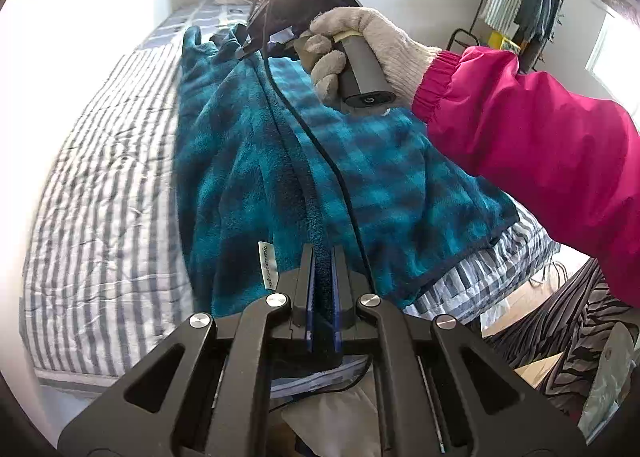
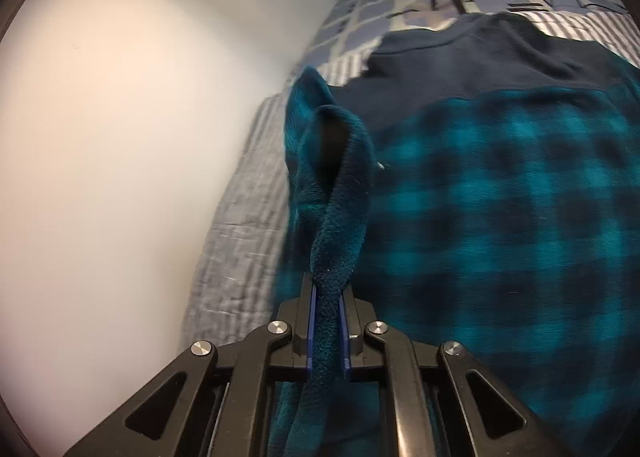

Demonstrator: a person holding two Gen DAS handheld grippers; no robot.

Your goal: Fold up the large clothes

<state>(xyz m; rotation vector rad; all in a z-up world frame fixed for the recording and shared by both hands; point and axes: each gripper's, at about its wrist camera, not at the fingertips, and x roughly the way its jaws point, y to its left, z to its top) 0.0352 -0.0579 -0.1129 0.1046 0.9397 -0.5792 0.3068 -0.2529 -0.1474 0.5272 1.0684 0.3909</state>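
A large teal and black plaid fleece garment (image 1: 248,161) lies lengthwise on a striped bed, folded over along its middle. My left gripper (image 1: 323,253) is shut on its near edge, beside a white label. At the far end, a gloved hand (image 1: 372,45) holds my right gripper (image 1: 240,51), which pinches the fleece there. In the right wrist view my right gripper (image 2: 327,281) is shut on a rolled fold of the fleece (image 2: 500,197), lifted off the bed. A navy yoke (image 2: 460,61) shows across the garment's top.
The grey-striped quilt (image 1: 100,177) covers the bed, with a white wall (image 2: 120,137) right along its far side. A black cable (image 1: 320,149) trails over the fleece. A pink sleeve (image 1: 540,129) crosses the right. A clothes rack (image 1: 520,5) stands at the back right.
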